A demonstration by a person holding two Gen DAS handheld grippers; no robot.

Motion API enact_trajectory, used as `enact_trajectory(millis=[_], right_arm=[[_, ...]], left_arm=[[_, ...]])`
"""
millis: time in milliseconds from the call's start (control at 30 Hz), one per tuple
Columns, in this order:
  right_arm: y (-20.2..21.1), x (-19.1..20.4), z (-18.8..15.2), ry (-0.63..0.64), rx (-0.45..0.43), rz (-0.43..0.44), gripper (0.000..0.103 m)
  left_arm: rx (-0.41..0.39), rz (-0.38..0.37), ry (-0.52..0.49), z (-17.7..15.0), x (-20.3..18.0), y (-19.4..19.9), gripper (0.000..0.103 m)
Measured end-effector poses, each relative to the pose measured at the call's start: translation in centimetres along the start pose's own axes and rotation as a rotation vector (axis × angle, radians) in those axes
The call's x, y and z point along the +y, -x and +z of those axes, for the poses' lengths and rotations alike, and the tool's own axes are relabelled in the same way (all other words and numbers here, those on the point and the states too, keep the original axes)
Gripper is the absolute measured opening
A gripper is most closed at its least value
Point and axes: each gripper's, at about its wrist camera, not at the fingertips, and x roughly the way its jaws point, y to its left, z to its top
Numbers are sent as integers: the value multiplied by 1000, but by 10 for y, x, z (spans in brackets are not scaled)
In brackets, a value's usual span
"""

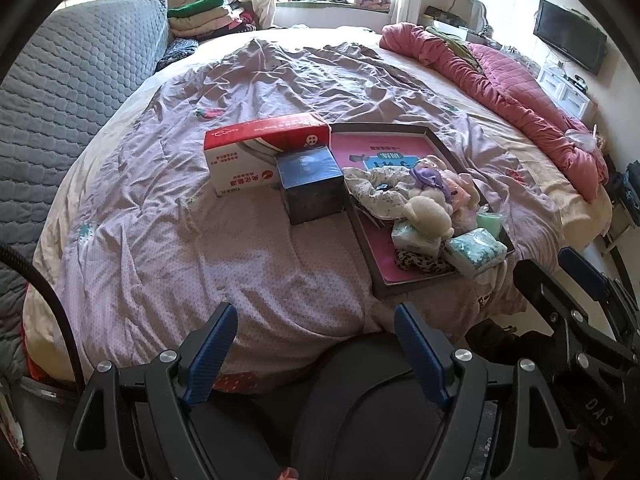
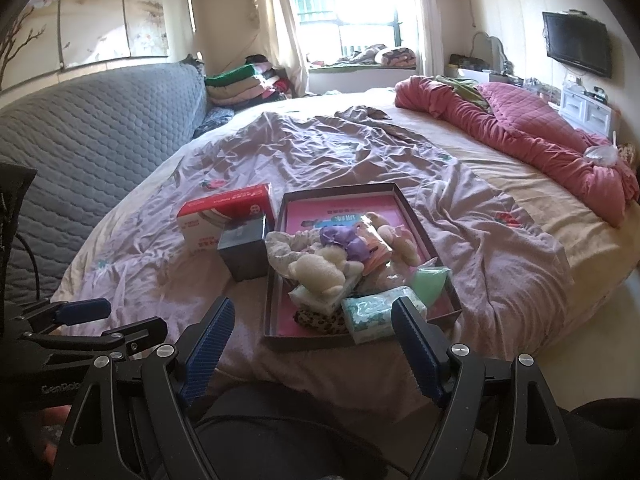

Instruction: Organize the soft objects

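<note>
Soft objects (image 2: 340,256) lie heaped in the shallow tray (image 2: 276,216) on the bed (image 2: 400,152). Left tongs (image 1: 316,340) and right tongs (image 2: 312,336) hang apart, empty. Sorting stage undeterminable.

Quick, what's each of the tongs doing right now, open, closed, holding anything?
Left tongs: open, empty, above the near edge of the bed.
Right tongs: open, empty, just short of the tray.
</note>
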Motion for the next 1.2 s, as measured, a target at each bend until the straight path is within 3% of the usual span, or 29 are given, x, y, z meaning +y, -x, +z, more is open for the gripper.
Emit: enact_trajectory(millis=[1200], right_arm=[[-3,1,-3,5,8,-5,82]], left_arm=[[27,33,24,-1,7,-13,80]])
